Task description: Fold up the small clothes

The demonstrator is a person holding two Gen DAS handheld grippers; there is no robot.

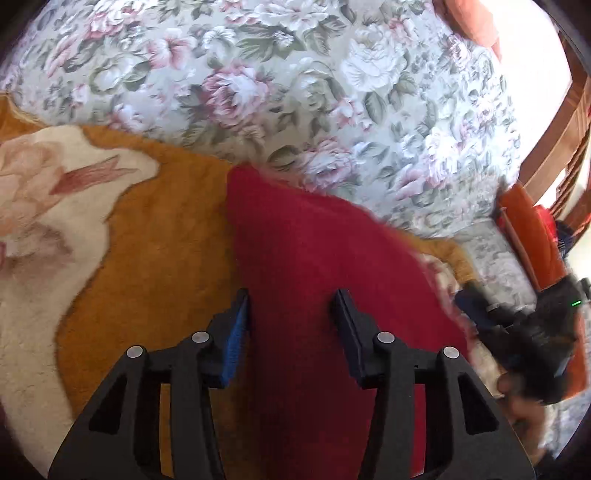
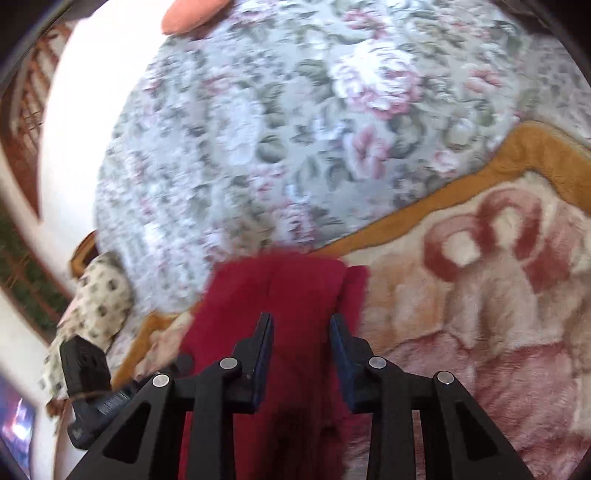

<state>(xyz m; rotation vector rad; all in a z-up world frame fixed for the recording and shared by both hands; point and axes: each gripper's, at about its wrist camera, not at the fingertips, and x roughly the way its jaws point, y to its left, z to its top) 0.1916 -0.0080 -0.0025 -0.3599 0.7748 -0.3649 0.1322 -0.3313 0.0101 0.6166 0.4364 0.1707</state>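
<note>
A red fleece cloth [image 1: 303, 240] lies on an orange and cream blanket [image 1: 147, 221]. In the left wrist view it runs from under my left gripper [image 1: 291, 317] away to a far corner. The jaws stand apart with the cloth filling the gap, and I see no pad pressing on it. My right gripper [image 1: 517, 325] shows blurred at the cloth's right edge, held by a hand [image 1: 517, 391]. In the right wrist view the red cloth [image 2: 288, 280] is bunched in folds between the narrow jaws of my right gripper [image 2: 301, 328]. The left gripper [image 2: 88, 369] sits at the lower left.
A floral bedspread [image 1: 295, 74] covers the bed beyond the blanket [image 2: 480, 277]. An orange pillow [image 2: 192, 14] lies at the far end. A patterned cushion [image 2: 96, 306] sits at the bed's edge. Wooden furniture [image 1: 554, 147] and an orange item [image 1: 524, 229] stand beside the bed.
</note>
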